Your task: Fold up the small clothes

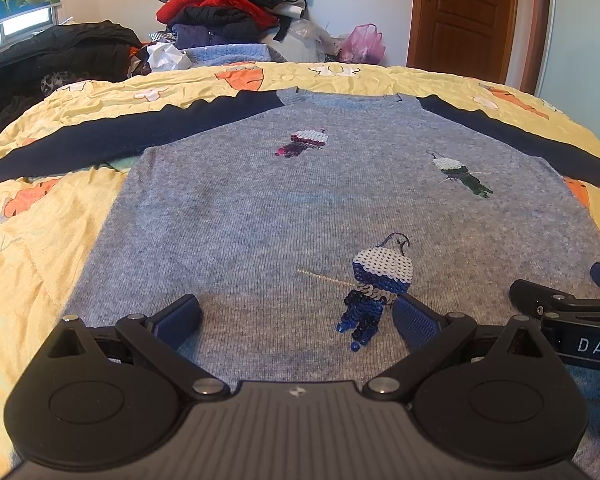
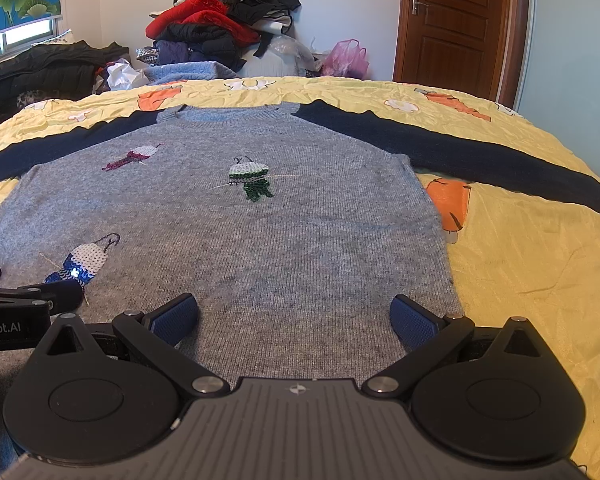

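Observation:
A small grey knit sweater (image 1: 260,208) (image 2: 260,232) with dark navy sleeves (image 1: 100,136) (image 2: 480,156) lies flat, front up, on a yellow bedspread, sleeves spread to both sides. Three sequin figures decorate it; the blue one (image 1: 374,292) (image 2: 80,264) lies nearest the hem. My left gripper (image 1: 296,320) hovers open over the hem's left half, nothing between its fingers. My right gripper (image 2: 294,318) stands open over the hem's right half, close to the sweater's right edge. Each gripper shows at the edge of the other's view.
The yellow bedspread (image 1: 40,240) (image 2: 540,260) with orange carrot prints extends on both sides. Behind the bed a pile of red and black clothes (image 1: 228,4) (image 2: 220,12), a pink plastic bag (image 2: 346,58), dark coats at left (image 1: 60,56) and a brown door (image 2: 456,20).

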`<state>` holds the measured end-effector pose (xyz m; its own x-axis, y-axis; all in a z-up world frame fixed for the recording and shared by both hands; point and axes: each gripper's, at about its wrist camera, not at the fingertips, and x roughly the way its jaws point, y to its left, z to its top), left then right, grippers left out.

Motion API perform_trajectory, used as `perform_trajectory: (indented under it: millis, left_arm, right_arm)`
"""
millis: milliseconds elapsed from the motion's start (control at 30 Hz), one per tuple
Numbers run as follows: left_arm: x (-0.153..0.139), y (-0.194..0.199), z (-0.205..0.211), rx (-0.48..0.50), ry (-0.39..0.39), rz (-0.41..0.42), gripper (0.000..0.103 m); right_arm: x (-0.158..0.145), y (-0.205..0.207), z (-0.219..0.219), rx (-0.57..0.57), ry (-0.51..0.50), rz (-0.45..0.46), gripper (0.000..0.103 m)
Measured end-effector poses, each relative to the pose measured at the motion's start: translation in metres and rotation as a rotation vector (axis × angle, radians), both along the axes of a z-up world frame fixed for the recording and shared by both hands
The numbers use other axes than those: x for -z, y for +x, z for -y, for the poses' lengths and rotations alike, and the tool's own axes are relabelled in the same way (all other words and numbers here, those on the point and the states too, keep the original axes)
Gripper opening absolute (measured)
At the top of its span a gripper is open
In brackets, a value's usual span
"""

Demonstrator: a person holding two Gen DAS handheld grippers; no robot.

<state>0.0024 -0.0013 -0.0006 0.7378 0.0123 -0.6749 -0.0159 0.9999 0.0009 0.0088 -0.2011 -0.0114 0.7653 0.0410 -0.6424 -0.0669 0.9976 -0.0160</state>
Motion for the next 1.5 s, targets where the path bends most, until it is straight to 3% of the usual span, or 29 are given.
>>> perform_trajectory:
  millis: [1500]
  left_arm:
    - [-0.0009, -0.0038, 0.0037, 0.001, 0.007, 0.009, 0.103]
  right_arm:
    - [-0.0002, -0.0002, 0.0009, -0.002, 0.000, 0.000, 0.103]
